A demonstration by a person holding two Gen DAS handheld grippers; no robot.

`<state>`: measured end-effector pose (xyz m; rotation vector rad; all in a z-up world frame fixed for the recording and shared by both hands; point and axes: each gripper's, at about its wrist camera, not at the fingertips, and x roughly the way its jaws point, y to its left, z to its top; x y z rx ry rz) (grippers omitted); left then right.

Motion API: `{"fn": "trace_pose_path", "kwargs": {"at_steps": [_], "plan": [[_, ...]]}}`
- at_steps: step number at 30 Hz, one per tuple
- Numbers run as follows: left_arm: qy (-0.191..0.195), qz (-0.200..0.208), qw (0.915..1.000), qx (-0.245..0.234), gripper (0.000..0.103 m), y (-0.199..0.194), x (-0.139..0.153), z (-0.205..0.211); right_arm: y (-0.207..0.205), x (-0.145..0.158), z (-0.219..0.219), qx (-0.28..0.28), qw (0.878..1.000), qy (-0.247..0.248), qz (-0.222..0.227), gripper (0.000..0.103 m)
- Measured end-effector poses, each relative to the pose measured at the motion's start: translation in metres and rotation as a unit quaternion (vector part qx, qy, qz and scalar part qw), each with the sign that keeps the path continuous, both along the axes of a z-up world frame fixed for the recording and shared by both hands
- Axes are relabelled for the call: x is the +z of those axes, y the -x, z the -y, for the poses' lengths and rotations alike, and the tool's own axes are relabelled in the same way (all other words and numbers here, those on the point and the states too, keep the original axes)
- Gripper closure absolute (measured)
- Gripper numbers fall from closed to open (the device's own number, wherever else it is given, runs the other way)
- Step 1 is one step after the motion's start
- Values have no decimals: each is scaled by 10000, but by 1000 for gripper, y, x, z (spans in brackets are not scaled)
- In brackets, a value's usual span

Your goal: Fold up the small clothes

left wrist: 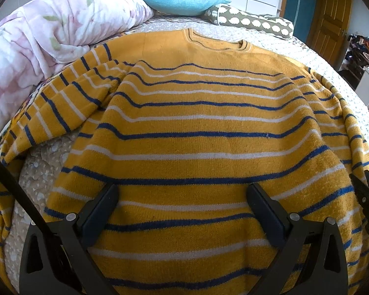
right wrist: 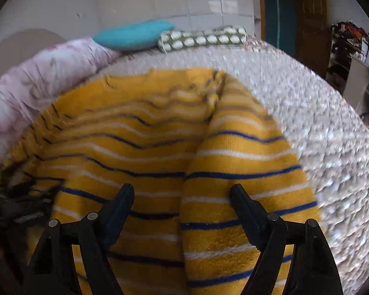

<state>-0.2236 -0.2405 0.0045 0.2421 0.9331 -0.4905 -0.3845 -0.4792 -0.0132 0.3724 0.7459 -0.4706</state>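
Bedspread carries your yellow striped sweater, spread flat. Your right view is blurred, so its far sleeve is hard to read. Your left gripper stands wide above the sweater body, holding nothing. Your right gripper is also wide, over the folded right sleeve. A blue pillow and a floral blanket lie behind.

My left wrist camera looks forward and steeply down between my own two black fingers, close above the yellow knitted sweater with blue and white stripes, facing its collar. My right wrist camera, blurred, looks down from the sweater's right side. Both views share the sweater, the turquoise cushion and the pale quilted bed cover.
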Motion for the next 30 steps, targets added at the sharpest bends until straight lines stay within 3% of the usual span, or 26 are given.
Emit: {"fn": "trace_pose_path", "kwargs": {"at_steps": [3,10,30], "plan": [[-3,20,10000,11,0,0,0,0,6,-1,3,-23,10000,-47,37,17],[-6,47,10000,20,0,1,0,1,-9,-3,-8,-90,9983,466,-335,13],[-3,55,10000,35,0,0,0,1,-14,-7,-6,-143,9971,524,-533,6]]}}
